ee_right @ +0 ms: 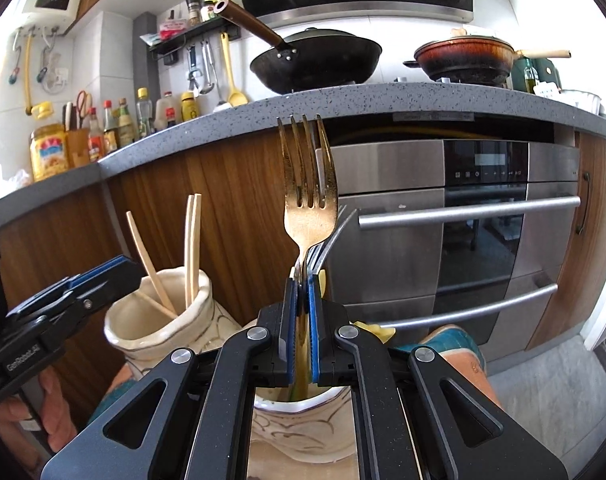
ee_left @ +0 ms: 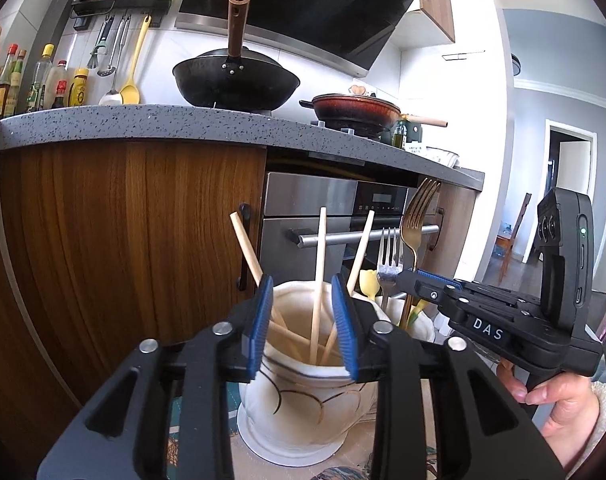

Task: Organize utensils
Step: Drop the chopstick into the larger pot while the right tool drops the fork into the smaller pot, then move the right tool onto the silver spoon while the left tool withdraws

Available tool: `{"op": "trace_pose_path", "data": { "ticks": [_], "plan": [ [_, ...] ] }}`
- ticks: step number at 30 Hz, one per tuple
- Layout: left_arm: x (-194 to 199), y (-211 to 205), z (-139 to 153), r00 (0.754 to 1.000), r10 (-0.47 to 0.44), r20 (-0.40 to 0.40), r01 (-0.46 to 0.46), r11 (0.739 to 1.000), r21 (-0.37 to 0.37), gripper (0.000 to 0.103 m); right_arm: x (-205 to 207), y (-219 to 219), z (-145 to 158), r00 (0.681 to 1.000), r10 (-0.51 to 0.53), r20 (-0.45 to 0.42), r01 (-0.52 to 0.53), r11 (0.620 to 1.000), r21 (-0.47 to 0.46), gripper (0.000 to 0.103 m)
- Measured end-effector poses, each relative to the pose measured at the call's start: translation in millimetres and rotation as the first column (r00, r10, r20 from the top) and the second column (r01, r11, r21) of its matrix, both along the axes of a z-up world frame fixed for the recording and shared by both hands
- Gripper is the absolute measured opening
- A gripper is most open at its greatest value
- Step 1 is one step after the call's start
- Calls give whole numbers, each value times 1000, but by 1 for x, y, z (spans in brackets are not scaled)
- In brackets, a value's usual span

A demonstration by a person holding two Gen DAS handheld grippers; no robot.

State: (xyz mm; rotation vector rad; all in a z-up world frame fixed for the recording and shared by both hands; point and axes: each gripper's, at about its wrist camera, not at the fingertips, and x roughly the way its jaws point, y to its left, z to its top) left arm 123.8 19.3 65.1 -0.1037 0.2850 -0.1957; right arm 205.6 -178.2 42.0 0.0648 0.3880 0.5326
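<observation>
The gold fork stands tines-up, its handle pinched between the closed pads of the right gripper and lowered into the second cream jar. Next, I judge, that grip should let go. The left gripper, partly open and empty, straddles the chopsticks in the first jar.

Bright daylight, both views. White tiled wall and pale right-hand room wall blown out in the left view. Glare streaks the brushed steel oven front. Strong fisheye bowing; speckled grey worktop curves; corners vignette black. Near black linkages slightly soft.
</observation>
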Motion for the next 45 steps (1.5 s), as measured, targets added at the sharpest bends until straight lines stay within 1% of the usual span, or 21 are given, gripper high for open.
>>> {"op": "trace_pose_path", "data": {
  "ticks": [5,6,8,11,13,14,15,17,19,20,21,22,23,24,25,26,30,33,35,39,45],
  "plan": [
    [-1,1,-2,1000,-6,-8,6,1000,-3,34,5,-5,-1,1000,-9,-9,9,1000,24,8],
    [-1,1,-2,1000,-8,-9,8,1000,-4,34,5,-5,0,1000,-10,-5,10,1000,25,14],
    [-3,1,-1,1000,-10,-6,10,1000,-8,34,4,-6,1,1000,-14,3,14,1000,26,23],
    [-5,0,2,1000,-12,-3,12,1000,-8,34,2,-6,2,1000,-14,10,13,999,32,25],
    [-8,0,6,1000,-13,-1,13,1000,-8,34,-2,-8,3,1000,-12,17,11,999,38,29],
    [-11,0,8,1000,-12,0,12,1000,-7,35,-4,-10,4,1000,-9,19,8,999,44,34],
    [-13,0,9,1000,-11,2,11,1000,-4,37,-8,-12,5,1000,-10,23,9,999,49,39],
    [-19,0,12,1000,-4,9,4,1000,-1,44,-15,-15,7,999,-17,29,16,999,50,42],
    [-28,1,14,1000,4,16,-4,1000,3,47,-23,-21,9,999,-21,28,19,998,58,51],
    [-31,1,15,1000,9,15,-10,1000,7,52,-26,-24,9,999,-22,26,20,998,63,57],
    [-36,1,15,1000,20,13,-21,1000,13,57,-29,-26,10,999,-23,24,21,998,66,60],
    [-39,1,15,1000,24,13,-24,1000,16,58,-35,-29,10,1000,-22,21,21,997,68,61],
    [-43,1,15,1000,29,10,-29,999,20,59,-38,-31,10,1000,-22,18,21,998,67,66],
    [-46,1,14,999,36,6,-36,999,24,62,-44,-33,10,1000,-21,12,20,998,67,71],
    [-49,1,13,999,46,1,-46,999,29,65,-49,-35,9,1000,-17,9,16,997,72,74],
    [-53,1,12,998,55,-5,-55,998,33,71,-53,-37,8,1000,-12,6,11,997,75,78],
    [-71,1,5,996,83,-29,-81,995,56,88,-72,-43,-4,1000,6,-28,-4,998,66,85],
    [-84,0,-2,994,99,-54,-94,992,81,96,-82,-43,-21,996,29,-83,-27,999,22,91],
    [-91,-2,-6,993,99,-69,-93,992,89,97,-87,-39,-32,992,46,-113,-50,998,-29,93],
    [-103,-1,-21,986,106,-130,-94,991,94,97,-94,-30,-52,986,49,-159,-70,989,-133,93],
    [-113,2,-46,965,110,-237,-91,992,89,97,-97,-13,-70,974,80,-211,-134,957,-257,94]
  ]
}}
